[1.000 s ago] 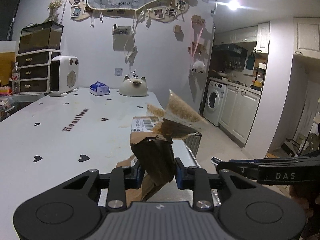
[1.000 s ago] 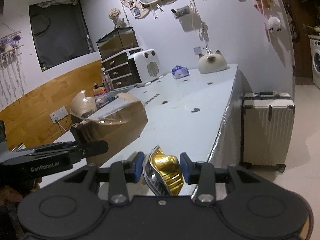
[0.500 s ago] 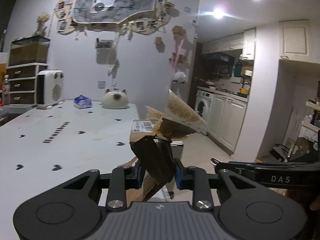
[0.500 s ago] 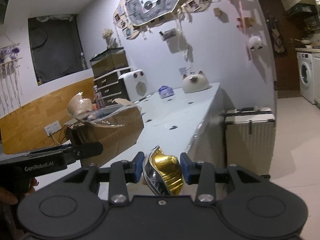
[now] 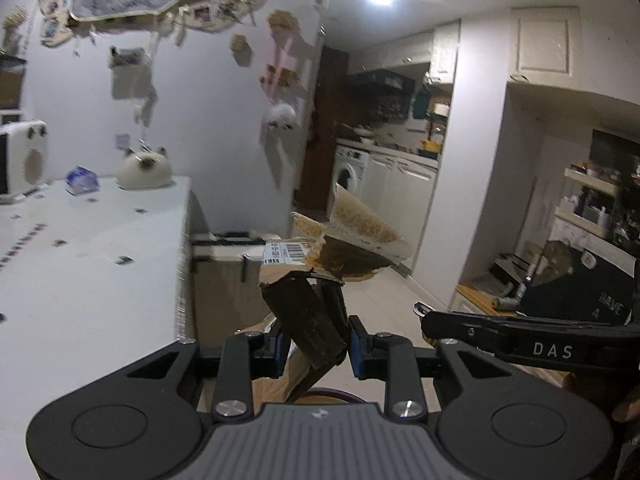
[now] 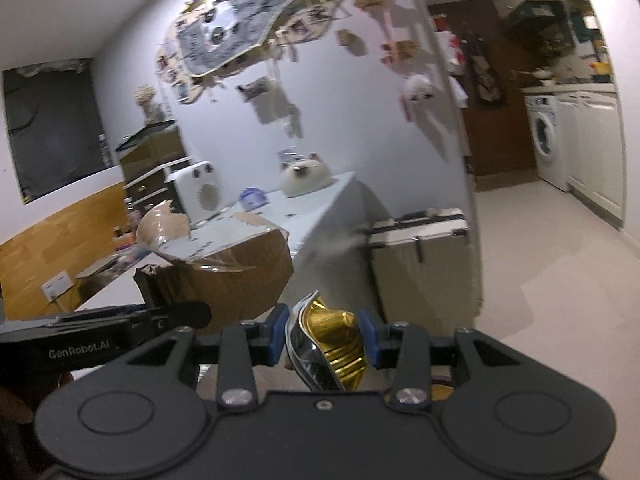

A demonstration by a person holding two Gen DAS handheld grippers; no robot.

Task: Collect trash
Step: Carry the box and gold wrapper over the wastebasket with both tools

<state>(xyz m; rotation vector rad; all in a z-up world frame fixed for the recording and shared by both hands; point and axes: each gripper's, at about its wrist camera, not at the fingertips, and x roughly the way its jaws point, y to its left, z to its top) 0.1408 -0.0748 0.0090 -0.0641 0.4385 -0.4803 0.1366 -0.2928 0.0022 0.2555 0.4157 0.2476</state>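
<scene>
- The left tongs [image 5: 316,346] are squeezed tight on a torn cardboard box [image 5: 308,320], low in the middle of the left view.
- The box's long side leans up and to the right. Its ripped flaps spread out at the top, and a white label [image 5: 286,254] with bars sits on the upper side.
- In the right view the same box [image 6: 236,276] is at the middle left, with its open, torn top facing up.
- The right tongs [image 6: 324,340] are closed on a crumpled gold wrapper [image 6: 334,334], low in the middle of the right view.
- The wrapper stands up between the blue pads. Its pointy end is at the top, and the shiny silver side is on the left.
- The right tongs also show as a dark bar [image 5: 520,336] at the lower right of the left view, just beside the box.
- A white tabletop [image 5: 88,264] fills the left side of the left view. On it, far back, stand a cat-shaped pot [image 5: 144,170], a small blue pack [image 5: 82,180] and a white heater [image 5: 24,164].
- A pale suitcase [image 6: 420,256] stands on the floor beside the end of the tabletop, behind the wrapper.
- A washing machine [image 6: 546,140] is at the far right, well apart.
</scene>
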